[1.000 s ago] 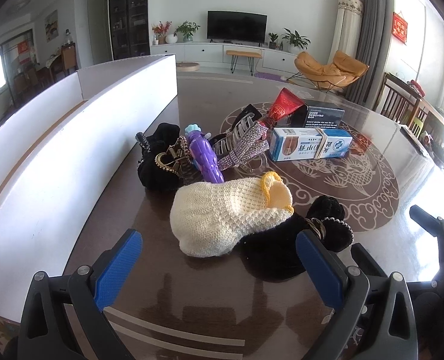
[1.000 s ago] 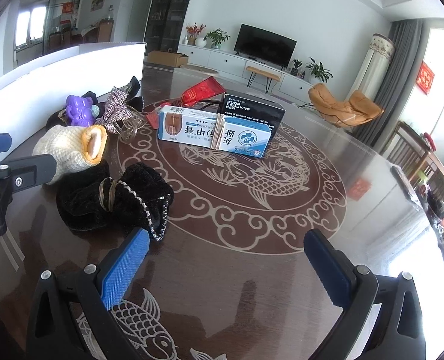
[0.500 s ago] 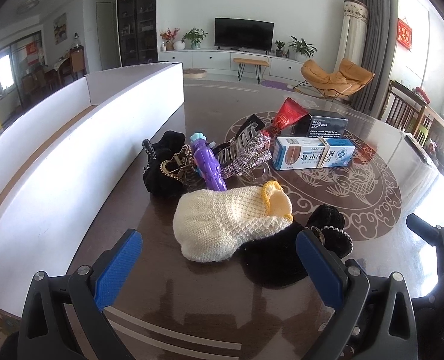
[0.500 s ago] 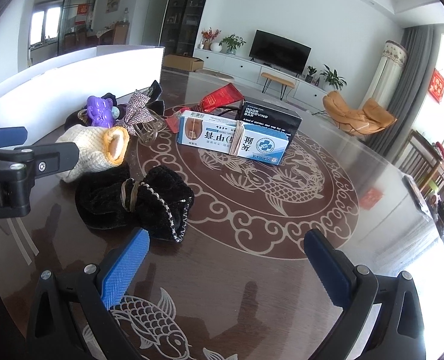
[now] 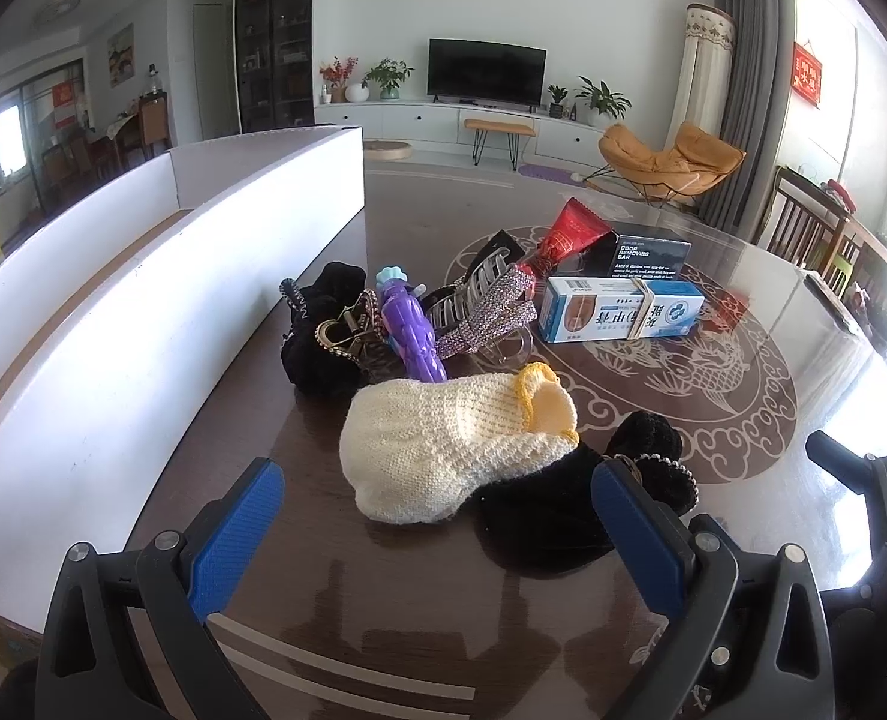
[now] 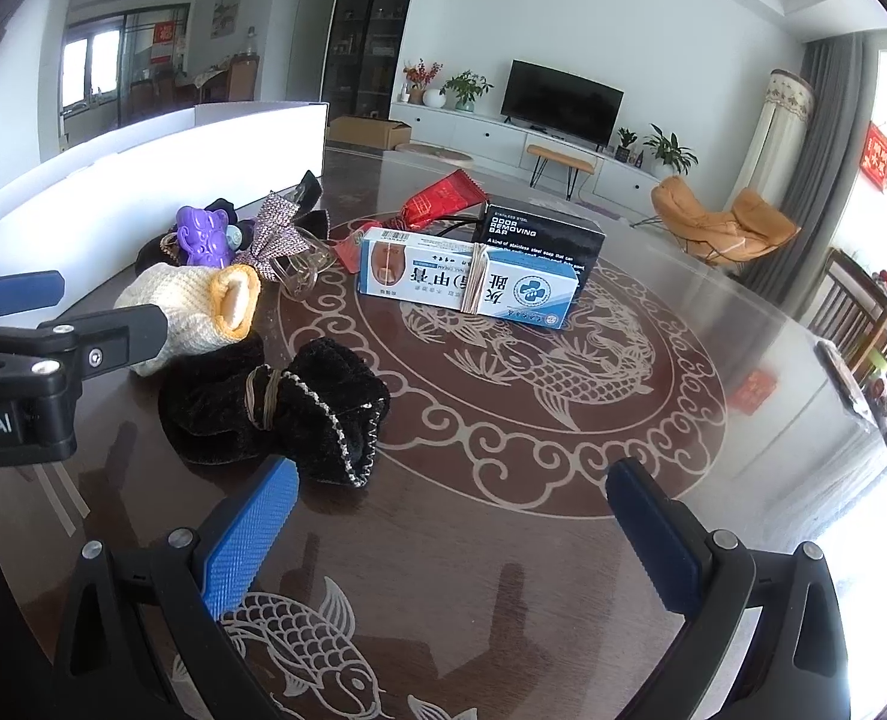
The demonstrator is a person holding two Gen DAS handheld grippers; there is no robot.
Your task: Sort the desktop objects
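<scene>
A cream knitted pouch (image 5: 443, 450) with a yellow rim lies in front of my left gripper (image 5: 443, 528), which is open and holds nothing. A black velvet pouch (image 5: 563, 504) rests against its right side, near the right finger. Behind them lie a purple toy (image 5: 410, 330), a rhinestone hair clip (image 5: 485, 312) and a black scrunchie (image 5: 323, 324). In the right wrist view my right gripper (image 6: 443, 534) stands open just behind the black velvet pouch (image 6: 287, 408). A blue-white medicine box (image 6: 467, 285), a black soap-bar box (image 6: 533, 237) and a red tube (image 6: 437, 201) lie farther back.
A long white open box (image 5: 143, 312) stands along the table's left side. The dark table (image 6: 533, 570) has a dragon and fish pattern. A small red card (image 6: 755, 390) lies at the right. Chairs (image 5: 815, 222) stand beyond the right edge.
Both grippers have crept forward slightly and tilted up a little, so the objects sit lower and closer in view. Nothing was grasped or moved.
</scene>
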